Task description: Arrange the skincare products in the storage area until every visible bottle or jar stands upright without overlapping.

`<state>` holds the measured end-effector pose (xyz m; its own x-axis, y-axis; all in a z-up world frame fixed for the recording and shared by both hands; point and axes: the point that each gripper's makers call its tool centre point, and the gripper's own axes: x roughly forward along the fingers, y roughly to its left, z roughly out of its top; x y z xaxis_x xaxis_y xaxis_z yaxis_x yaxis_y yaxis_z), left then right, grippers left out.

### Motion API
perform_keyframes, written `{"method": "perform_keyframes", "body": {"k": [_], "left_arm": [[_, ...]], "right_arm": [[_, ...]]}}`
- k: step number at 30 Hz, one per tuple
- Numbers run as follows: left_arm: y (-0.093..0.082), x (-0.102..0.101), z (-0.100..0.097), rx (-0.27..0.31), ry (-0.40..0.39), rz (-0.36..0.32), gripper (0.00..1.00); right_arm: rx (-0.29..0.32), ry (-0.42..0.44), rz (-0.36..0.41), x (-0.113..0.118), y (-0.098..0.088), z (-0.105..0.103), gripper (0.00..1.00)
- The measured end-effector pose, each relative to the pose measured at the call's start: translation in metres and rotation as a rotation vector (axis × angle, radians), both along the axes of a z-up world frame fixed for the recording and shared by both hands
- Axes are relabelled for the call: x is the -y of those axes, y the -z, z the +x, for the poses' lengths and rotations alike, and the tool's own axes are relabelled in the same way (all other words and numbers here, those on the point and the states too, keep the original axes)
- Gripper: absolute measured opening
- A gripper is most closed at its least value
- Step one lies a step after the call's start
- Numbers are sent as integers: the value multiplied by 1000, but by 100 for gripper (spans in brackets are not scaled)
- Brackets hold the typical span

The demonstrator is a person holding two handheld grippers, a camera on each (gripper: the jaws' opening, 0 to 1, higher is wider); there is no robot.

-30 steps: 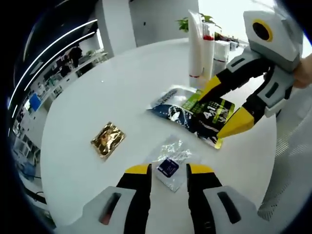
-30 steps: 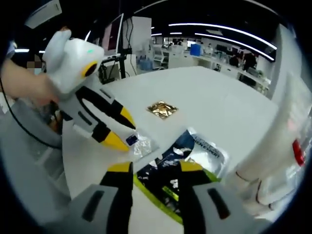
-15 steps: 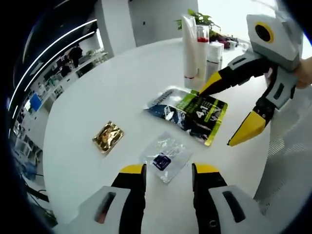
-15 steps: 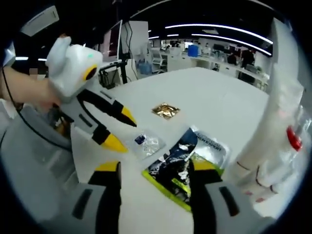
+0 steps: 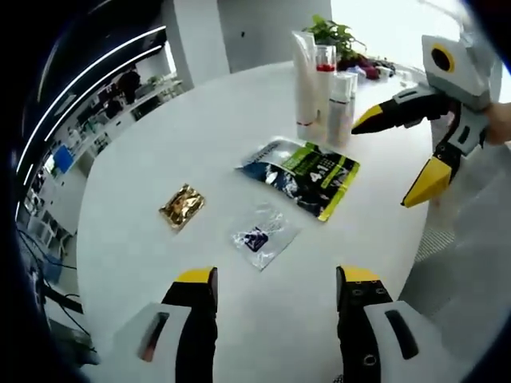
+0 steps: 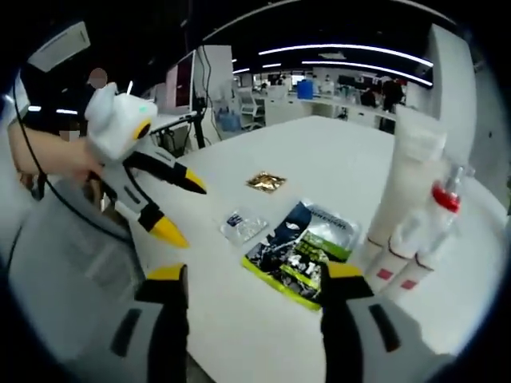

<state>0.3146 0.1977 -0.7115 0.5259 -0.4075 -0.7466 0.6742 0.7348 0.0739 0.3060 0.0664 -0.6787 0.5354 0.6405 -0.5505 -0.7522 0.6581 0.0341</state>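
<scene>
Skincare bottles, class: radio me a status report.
Left gripper and right gripper open, holding nothing. Bottles upright, clustered at table's far side. Sachets lie flat nearby, clear of them.

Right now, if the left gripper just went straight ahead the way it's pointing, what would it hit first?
Most likely the small clear sachet, flat on the white table just ahead of the open left gripper. Depth is unclear, so it may pass above it.

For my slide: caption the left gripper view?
Open tongs face sachets on a white table; upright bottles stand beyond.
</scene>
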Motion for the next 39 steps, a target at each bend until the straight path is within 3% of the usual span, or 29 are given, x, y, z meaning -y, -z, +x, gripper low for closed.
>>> {"method": "perform_keyframes", "body": {"k": [14, 34, 39], "left_arm": [[-10, -12, -31, -12, -72, -38, 65], [-32, -38, -43, 22, -216, -73, 79], [-44, -41, -38, 65, -240, -106, 82]], "right_arm": [[-10, 42, -4, 30, -8, -24, 77], [21, 150, 0, 74, -25, -14, 81], [35, 182, -1, 81, -28, -11, 86]]}}
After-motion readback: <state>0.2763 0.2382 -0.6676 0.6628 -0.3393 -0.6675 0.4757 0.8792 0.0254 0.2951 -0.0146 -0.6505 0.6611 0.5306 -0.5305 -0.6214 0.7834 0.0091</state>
